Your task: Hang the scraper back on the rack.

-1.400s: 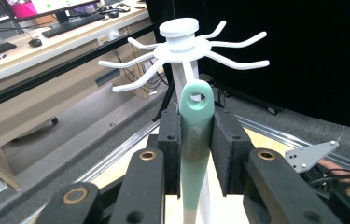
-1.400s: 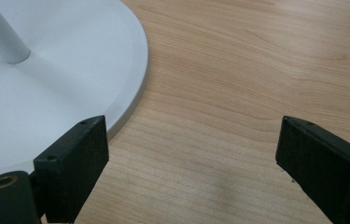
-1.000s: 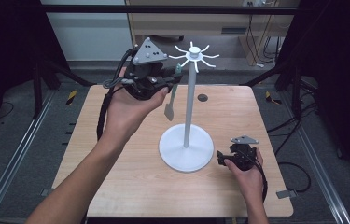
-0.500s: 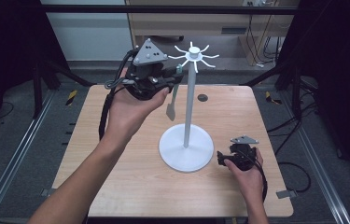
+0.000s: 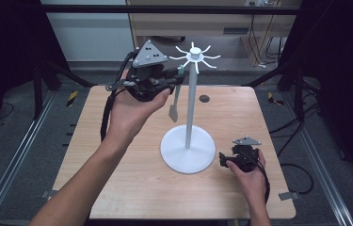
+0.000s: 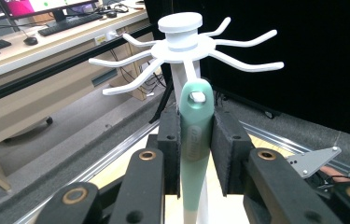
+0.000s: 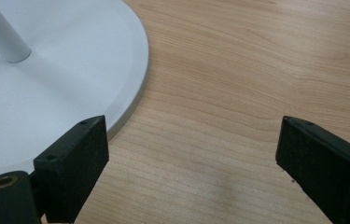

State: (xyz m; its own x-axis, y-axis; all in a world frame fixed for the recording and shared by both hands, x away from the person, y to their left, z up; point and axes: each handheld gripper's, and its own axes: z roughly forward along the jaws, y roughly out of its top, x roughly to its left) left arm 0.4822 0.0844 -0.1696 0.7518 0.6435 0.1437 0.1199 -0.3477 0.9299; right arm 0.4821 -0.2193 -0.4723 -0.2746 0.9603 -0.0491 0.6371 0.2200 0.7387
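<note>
The left gripper (image 6: pixel 196 140) is clamped on a green-handled utensil (image 6: pixel 195 140) just below the white stand's (image 5: pixel 189 108) hooks; the right gripper (image 7: pixel 191 163), jaws apart, rests beside the stand's base.

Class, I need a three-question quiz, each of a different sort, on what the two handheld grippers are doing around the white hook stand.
1. True or false: the left gripper is shut on the mint-green plastic utensil handle.
2. The right gripper is: A) open above the light wooden table; B) shut on the stand's pole.
3. Fill in: the handle's hole sits on a ____ of the white hook stand.

Key: 1 true; 2 A; 3 hook.
</note>
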